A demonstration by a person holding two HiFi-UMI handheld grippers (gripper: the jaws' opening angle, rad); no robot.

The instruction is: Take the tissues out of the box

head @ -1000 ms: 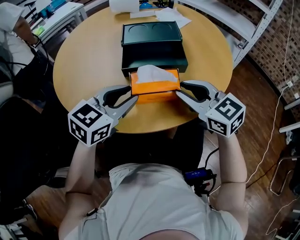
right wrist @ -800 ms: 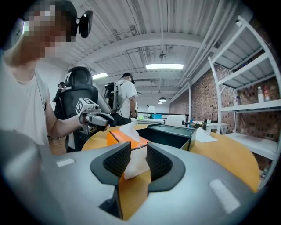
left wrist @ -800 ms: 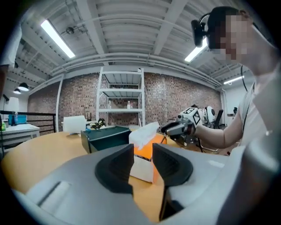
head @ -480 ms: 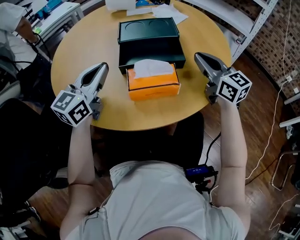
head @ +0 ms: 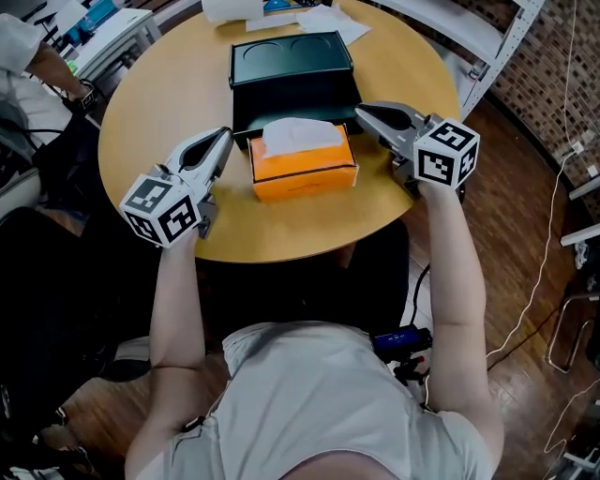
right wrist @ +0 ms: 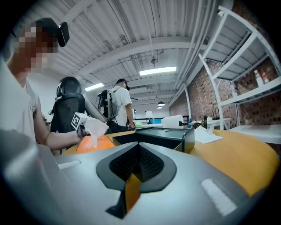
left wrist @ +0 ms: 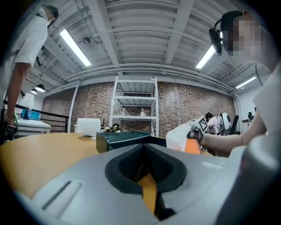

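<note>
An orange tissue box [head: 302,169] lies on the round wooden table [head: 178,84], with a white tissue [head: 300,134] sticking up from its slot. It shows too in the left gripper view as the box [left wrist: 194,146] and tissue [left wrist: 179,137], and in the right gripper view as the box [right wrist: 93,143] and tissue [right wrist: 96,127]. My left gripper [head: 223,141] is shut and empty, a little left of the box. My right gripper [head: 362,112] is shut and empty, just right of the box's far corner. Neither touches the box.
A dark green open case [head: 292,80] stands right behind the tissue box. A white paper roll [head: 242,8] and loose sheets [head: 330,21] lie at the table's far edge. A metal shelf rack [head: 497,42] stands right; a person [head: 28,52] sits left.
A second ago both grippers stood open at the box's front corners. They shut and swung wide apart, and have since come back inward beside the box.
</note>
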